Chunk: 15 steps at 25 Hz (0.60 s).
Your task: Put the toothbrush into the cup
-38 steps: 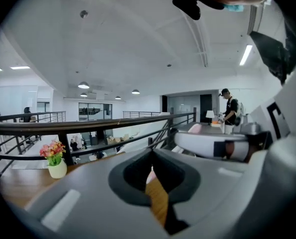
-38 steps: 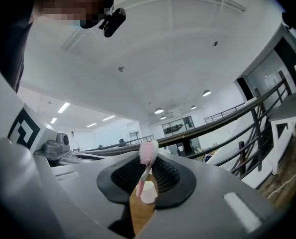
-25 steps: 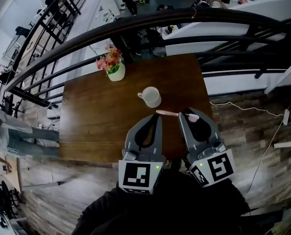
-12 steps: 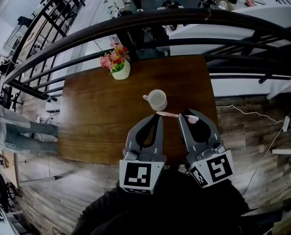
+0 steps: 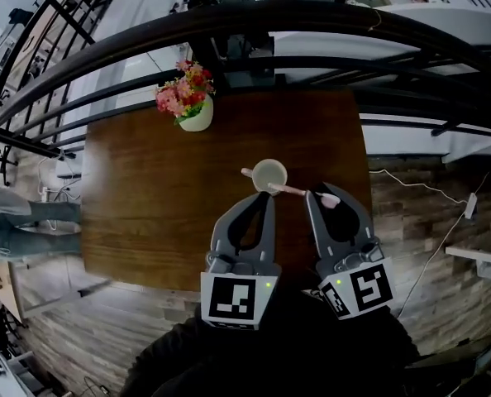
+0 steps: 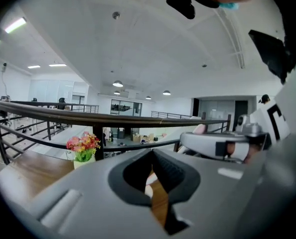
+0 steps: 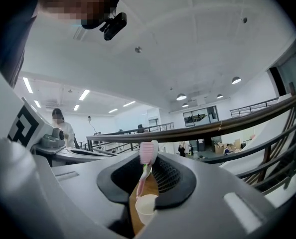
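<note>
A white cup [image 5: 269,175] stands upright on the brown wooden table [image 5: 154,188], just beyond both grippers. My right gripper [image 5: 321,198] is shut on a pink toothbrush [image 5: 299,193], which lies crosswise with its bristle head to the right. The handle's far end reaches over the cup's rim. In the right gripper view the toothbrush [image 7: 145,166] stands between the jaws, bristle head up, with the cup [image 7: 147,206] below it. My left gripper [image 5: 266,200] is shut on nothing, just left of the toothbrush and close to the cup's near side. The left gripper view shows a sliver of the cup [image 6: 149,189] through its jaws.
A white vase of pink and red flowers [image 5: 189,104] sits at the table's far left corner and shows as the flowers [image 6: 83,147] in the left gripper view. A dark curved railing [image 5: 254,35] runs beyond the table's far edge. The table's right edge [image 5: 363,164] lies close to the right gripper.
Both grippers have moved forward toward the cup. The toothbrush handle's end, which was short of the cup, now reaches over its rim. Both grips look unchanged.
</note>
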Available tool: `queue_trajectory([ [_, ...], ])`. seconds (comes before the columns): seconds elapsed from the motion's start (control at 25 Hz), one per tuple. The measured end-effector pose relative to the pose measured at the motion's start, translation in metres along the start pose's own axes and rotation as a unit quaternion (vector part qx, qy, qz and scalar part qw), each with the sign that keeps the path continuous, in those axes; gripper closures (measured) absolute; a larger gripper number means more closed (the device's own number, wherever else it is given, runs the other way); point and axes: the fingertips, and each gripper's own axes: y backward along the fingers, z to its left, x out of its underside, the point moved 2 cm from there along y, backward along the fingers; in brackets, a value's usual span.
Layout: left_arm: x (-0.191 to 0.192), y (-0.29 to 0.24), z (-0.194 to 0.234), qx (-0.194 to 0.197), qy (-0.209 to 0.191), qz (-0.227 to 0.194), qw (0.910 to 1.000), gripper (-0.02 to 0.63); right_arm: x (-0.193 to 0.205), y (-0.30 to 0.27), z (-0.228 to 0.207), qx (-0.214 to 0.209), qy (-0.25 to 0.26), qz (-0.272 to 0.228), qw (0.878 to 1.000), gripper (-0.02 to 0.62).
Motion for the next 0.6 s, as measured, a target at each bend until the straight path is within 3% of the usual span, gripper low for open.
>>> queue_trajectory([
  [0.2, 0.020, -0.035, 0.035, 0.010, 0.026, 0.035, 0.9990, 0.598, 0.032, -0.049, -0.007, 0.000, -0.003, 0.050, 0.999, 0.540],
  [0.6, 0.068, -0.054, 0.057, 0.025, 0.062, 0.091, 0.9936, 0.598, 0.086, -0.073, -0.004, 0.012, -0.020, 0.118, 0.993, 0.532],
])
